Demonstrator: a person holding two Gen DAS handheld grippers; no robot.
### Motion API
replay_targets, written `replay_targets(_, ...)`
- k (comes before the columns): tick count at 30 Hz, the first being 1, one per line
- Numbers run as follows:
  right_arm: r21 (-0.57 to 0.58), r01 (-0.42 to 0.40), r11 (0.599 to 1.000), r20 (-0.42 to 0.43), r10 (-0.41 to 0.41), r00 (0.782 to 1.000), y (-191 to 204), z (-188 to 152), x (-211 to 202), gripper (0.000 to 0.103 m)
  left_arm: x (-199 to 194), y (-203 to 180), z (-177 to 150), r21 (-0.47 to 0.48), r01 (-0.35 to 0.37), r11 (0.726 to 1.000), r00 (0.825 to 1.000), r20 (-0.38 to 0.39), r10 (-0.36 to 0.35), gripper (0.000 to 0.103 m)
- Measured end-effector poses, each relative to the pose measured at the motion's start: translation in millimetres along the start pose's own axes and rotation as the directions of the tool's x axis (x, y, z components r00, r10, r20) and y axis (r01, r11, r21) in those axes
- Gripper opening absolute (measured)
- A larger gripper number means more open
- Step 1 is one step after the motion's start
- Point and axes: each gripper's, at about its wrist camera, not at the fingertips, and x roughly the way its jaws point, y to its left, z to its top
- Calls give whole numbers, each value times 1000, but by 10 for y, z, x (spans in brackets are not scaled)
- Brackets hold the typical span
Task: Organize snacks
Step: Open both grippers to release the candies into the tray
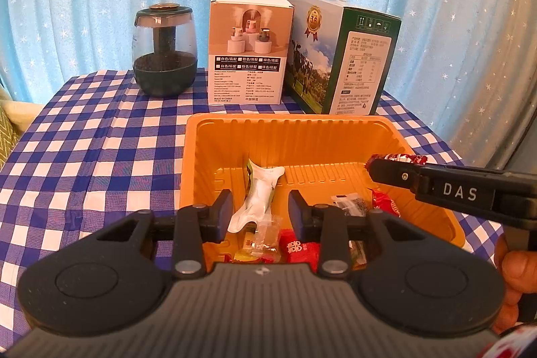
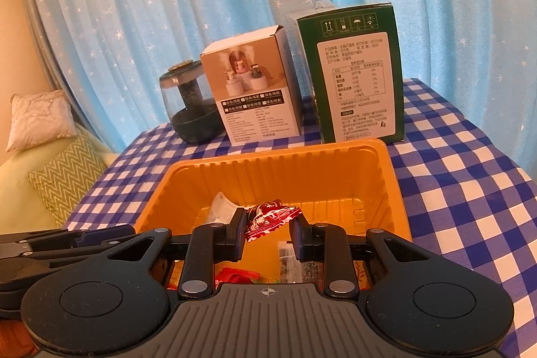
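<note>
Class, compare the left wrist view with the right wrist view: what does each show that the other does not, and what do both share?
Only the left wrist view shows the cow picture and gold medal on the milk carton's front, a person's fingers, and the left gripper open and empty above the white pouch.

Only the right wrist view shows the cushions and the right gripper with the red candy wrapper between its fingers.

Both show the orange tray, humidifier box, glass jar and checked tablecloth.

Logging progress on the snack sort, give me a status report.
Left tool open, empty, over the orange tray. Right tool holds a red candy wrapper above the tray. Nothing blocking the drop.
</note>
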Motion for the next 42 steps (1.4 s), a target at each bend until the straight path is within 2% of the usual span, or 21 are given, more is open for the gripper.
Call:
replay_targets(4, 4, 0, 1000, 2, 0, 1000, 4, 10, 12, 28, 1, 3, -1, 2, -1, 1000, 1000, -1, 1, 34)
replay_targets(7, 49, -22, 999, 16, 21, 1000, -32, 28, 34, 29, -5, 22, -16, 10, -8, 1000, 1000, -4, 8, 47)
replay_targets(9, 81, -24, 996, 15, 23, 1000, -84, 42, 50, 35, -3, 25, -29, 17, -10, 1000, 1000, -7, 10, 48)
replay_targets(10, 95, -20, 995, 19, 18, 1000, -112, 47, 48, 46, -2, 27, -34, 20, -11, 1000, 1000, -9, 11, 48)
replay_targets(11, 105, -15, 994, 25, 12, 1000, -140, 50, 35, 53, -6, 26, -42, 22, -13, 1000, 1000, -10, 13, 49)
replay_targets(16, 135, 4, 991, 28, -8, 1000, -228, 68, 9, 53, 4, 10, -47, 25, -15, 1000, 1000, -11, 16, 51)
replay_targets(34, 116, 16, 993, 16, -18, 1000, -244, 43, -27, 53, 12, -36, -62, 40, -18, 999, 1000, -17, 18, 57)
replay_targets(40, 86, 30, 996, 17, -32, 999, -230, 27, -103, 53, -58, -32, -100, 41, -35, 999, 999, -12, 36, 68)
replay_targets(42, 77, 35, 996, 19, -36, 999, -226, 15, -140, 56, -93, -34, -118, 41, -41, 998, 999, -9, 41, 70)
